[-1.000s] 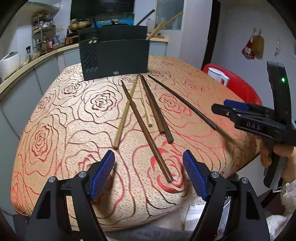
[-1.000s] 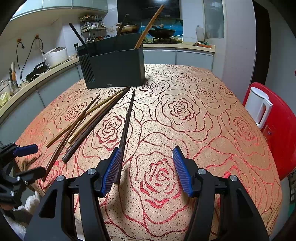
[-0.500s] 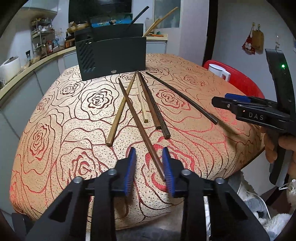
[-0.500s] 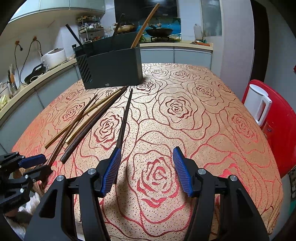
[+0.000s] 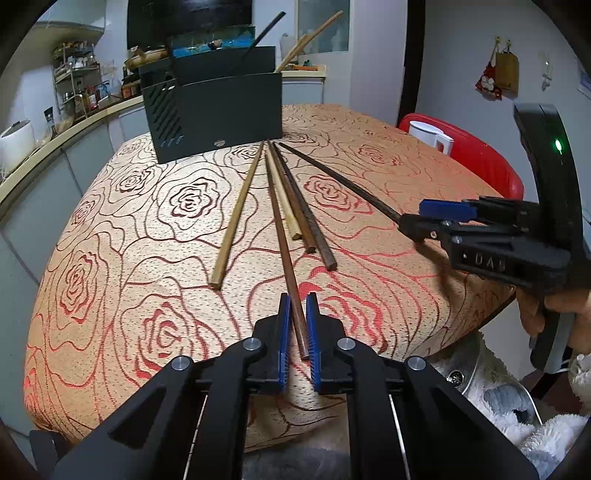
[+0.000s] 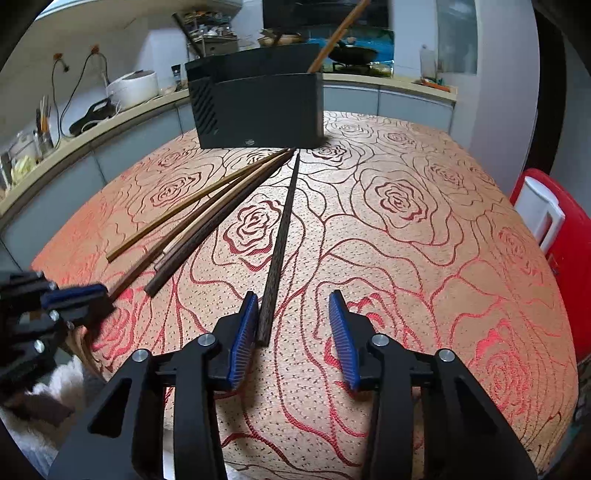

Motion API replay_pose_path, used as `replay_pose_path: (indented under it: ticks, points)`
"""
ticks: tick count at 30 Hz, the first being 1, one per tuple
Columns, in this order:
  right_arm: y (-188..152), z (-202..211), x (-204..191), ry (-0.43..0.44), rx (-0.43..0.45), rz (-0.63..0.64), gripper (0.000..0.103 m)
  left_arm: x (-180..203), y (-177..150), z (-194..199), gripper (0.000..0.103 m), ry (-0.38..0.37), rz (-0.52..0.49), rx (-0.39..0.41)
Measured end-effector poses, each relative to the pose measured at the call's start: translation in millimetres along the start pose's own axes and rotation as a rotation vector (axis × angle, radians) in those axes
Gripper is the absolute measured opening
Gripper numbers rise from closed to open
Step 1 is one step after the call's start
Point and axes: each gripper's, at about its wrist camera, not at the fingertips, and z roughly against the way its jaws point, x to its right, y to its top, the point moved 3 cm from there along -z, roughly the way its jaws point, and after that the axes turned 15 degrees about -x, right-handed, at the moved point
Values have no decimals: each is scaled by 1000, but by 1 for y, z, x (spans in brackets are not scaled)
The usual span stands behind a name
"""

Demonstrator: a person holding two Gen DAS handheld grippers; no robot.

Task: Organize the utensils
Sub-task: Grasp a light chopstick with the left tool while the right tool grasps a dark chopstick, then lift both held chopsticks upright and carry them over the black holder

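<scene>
Reddish wood: my left gripper (image 5: 296, 332) has its blue pads closed in tight on either side of the near end of the long reddish-brown chopstick (image 5: 282, 236); I read that as a pinch, the stick's tip poking back between the fingers.
Right claw: my right gripper (image 6: 291, 332) stands wide apart, holding nothing; the near end of the dark chopstick (image 6: 280, 236) lies just inside its left pad (image 6: 243, 332), touching or nearly so, I can't tell which.
Table: rose-patterned cloth (image 5: 122, 236) under everything, sticks fanned out from the foot of the black utensil holder (image 5: 221, 107).
Left view only: I count the loose ones here, a light bamboo chopstick (image 5: 236, 218) well left, a pale short one (image 5: 286, 206) and two dark brown sticks (image 5: 306, 214) bunched just right of the one I'm pinching. The right gripper shows side-on at the table edge.
Right view only: a wooden stick (image 6: 338, 31) leaning out of the holder, a rice cooker (image 6: 133, 88) on the counter.
Both: white kettle (image 5: 430, 134) on a red stool (image 5: 480, 155) beside the table.
Hard to see: holder compartments hidden behind its front wall; the left gripper is blurred at the right view's edge, its pinch unreadable there.
</scene>
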Motion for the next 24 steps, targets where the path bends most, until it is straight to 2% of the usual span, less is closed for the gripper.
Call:
replay_pose_path:
  ticks: [9, 11, 13, 19, 24]
  points:
    - [-3, 3, -10, 11, 4, 32, 29, -14, 5, 11, 7, 17, 31, 23]
    - [-5, 3, -13, 12, 6, 45, 21, -16, 7, 15, 7, 17, 35, 31]
    - [-5, 3, -15, 9, 10, 54, 17, -17, 9, 18, 7, 20, 39, 38]
    - [-6, 3, -17, 3, 14, 47, 10, -24, 13, 27, 6, 34, 48, 55]
    - [-6, 4, -17, 4, 2, 54, 9, -33, 20, 40, 6, 47, 58, 87]
